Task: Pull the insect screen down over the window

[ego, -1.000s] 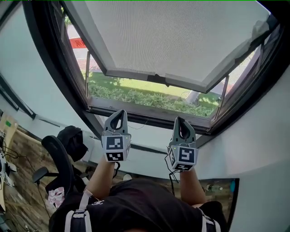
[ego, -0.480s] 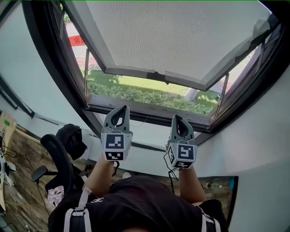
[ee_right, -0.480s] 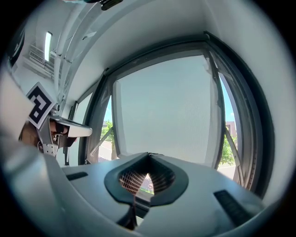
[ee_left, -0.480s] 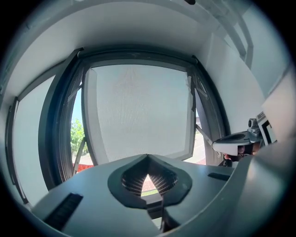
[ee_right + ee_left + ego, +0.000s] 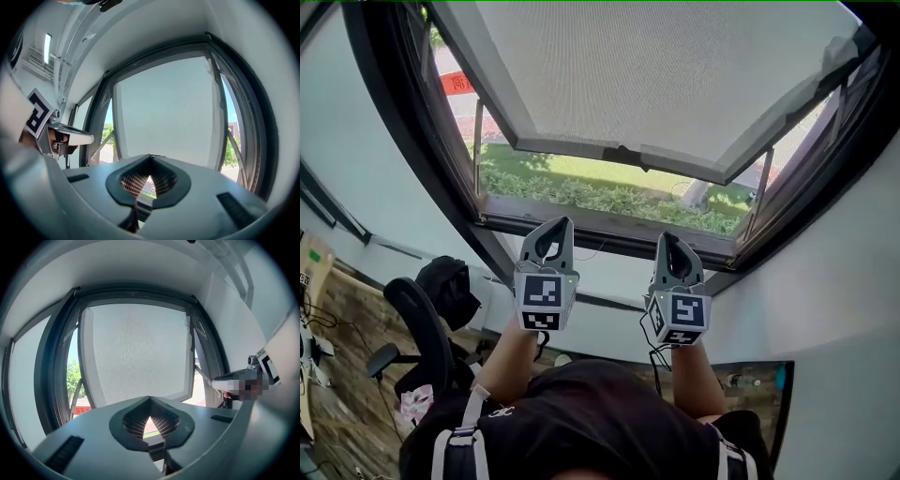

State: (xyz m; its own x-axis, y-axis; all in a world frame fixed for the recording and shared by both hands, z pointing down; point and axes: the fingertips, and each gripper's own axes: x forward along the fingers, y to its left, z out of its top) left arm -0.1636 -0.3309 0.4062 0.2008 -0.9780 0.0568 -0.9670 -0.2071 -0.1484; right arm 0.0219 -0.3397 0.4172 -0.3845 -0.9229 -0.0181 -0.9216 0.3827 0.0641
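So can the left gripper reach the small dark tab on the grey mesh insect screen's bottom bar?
Probably yes. Nothing stands between the left gripper and the small dark tab above it, but its jaws are shut and would need opening.

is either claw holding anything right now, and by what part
Nothing is held. The left claw and right claw are both shut and empty, below the insect screen and its bottom bar, not touching either.
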